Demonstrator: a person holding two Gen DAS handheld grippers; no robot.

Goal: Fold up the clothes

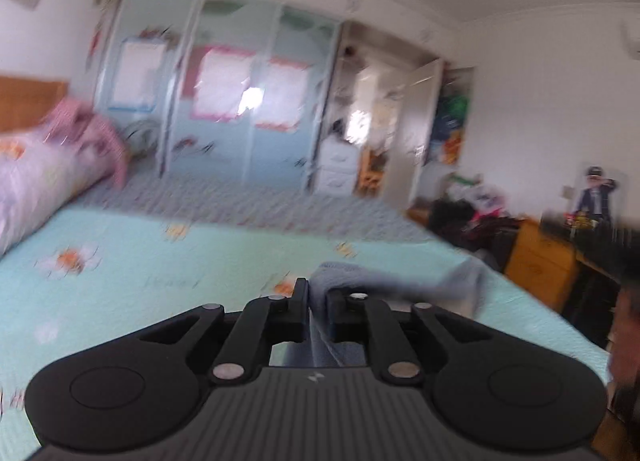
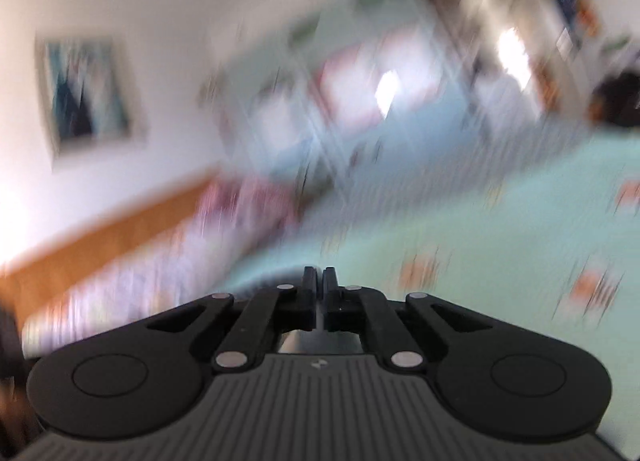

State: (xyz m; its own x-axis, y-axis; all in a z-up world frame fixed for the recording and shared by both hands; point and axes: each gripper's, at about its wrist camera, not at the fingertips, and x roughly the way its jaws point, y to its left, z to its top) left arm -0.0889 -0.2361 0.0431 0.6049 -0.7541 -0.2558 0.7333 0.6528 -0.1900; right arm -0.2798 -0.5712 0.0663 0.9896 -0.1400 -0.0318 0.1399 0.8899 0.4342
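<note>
Blue-grey cloth (image 1: 394, 281), some garment too blurred to name, lies low in the left wrist view, just right of centre, on the mint-green floral bedspread (image 1: 160, 257). Its long axis runs across the frame, trailing rightward to the bed's right edge, while a narrow strip of it comes down toward the camera between the fingers of the left gripper (image 1: 318, 293). Those jaws stand nearly together, pinching that strip. Left of the cloth the bedspread is bare out to a pink quilt (image 1: 36, 185) at the left edge; beyond lies a wardrobe (image 1: 224, 101). In the right wrist view, heavily smeared, the right gripper (image 2: 319, 281) is closed on nothing, above the bedspread, a wooden headboard (image 2: 116, 233) at lower left.
</note>
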